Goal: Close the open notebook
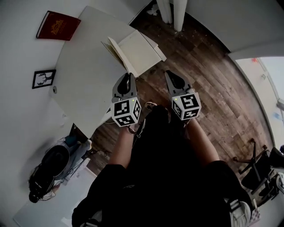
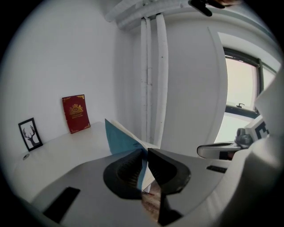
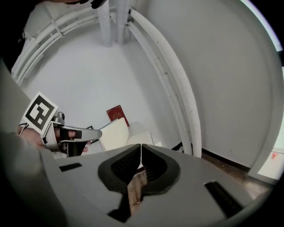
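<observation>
Notebook lies open at the near right corner of the white table, hard against the edge, cream pages up and blank. Its left cover stands raised at a steep tilt, not flat on the table. From the left gripper view the cover's outer face is teal-blue.

Left claw is at the notebook's near edge. In its own view we see the claw clenched on the lower edge of that blue cover, and the cover rises up and to the left out of the pads.

Right claw is off the table, over the wooden floor, just right of the notebook and not touching it. We see it clenched with nothing in it, the pads meeting along a thin line.

At the table's far left corner a red book leans upright against the wall. Further along the left edge a small framed deer picture also stands upright. Two white pipes run up the wall beyond the notebook.
</observation>
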`<state>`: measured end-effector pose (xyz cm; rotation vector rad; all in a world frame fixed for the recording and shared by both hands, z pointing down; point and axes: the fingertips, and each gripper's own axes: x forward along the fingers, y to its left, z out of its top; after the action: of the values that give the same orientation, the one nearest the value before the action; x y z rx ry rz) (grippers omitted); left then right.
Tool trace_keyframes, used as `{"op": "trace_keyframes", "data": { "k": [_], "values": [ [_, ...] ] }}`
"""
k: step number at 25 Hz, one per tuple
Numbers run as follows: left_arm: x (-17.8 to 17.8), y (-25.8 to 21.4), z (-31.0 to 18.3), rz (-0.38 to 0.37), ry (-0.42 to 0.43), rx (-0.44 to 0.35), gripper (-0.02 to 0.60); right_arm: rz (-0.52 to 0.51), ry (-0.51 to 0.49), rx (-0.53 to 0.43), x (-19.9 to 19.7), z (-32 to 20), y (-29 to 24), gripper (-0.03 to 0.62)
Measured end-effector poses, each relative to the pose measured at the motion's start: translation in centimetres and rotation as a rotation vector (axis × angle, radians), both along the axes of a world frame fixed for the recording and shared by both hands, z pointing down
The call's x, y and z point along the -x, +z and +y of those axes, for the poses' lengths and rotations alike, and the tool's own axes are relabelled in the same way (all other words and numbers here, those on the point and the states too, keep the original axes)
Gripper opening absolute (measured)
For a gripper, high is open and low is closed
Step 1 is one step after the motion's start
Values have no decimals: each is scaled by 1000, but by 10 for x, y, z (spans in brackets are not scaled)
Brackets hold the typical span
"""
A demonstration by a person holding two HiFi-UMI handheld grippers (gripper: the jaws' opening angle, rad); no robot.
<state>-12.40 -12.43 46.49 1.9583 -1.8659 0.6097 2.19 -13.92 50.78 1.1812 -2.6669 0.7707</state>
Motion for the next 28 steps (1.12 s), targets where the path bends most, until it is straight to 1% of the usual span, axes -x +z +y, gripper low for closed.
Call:
{"op": "trace_keyframes", "data": {
  "k": [2,6,8,13,17,19,24,28],
  "values": [
    [-9,3,-10,-1,33,10,41,5,22,3,-7,-1,1,25],
    [-28,13,-24,18,72,42,40,15,69,15,-27,-1,5,25],
    [-35,19,-31,15,97,63,40,16,98,23,-36,-3,7,25],
    [-52,39,-44,-16,165,125,40,19,148,20,-49,-9,6,25],
    [-67,67,-53,-39,239,229,38,36,175,8,-60,-13,6,25],
    [-72,77,-57,-65,267,263,38,41,182,6,-64,-13,8,25],
    [-80,91,-59,-123,298,307,38,40,199,27,-71,-11,16,25],
    [-82,103,-62,-153,311,332,38,37,199,33,-71,-13,19,25]
  ]
}}
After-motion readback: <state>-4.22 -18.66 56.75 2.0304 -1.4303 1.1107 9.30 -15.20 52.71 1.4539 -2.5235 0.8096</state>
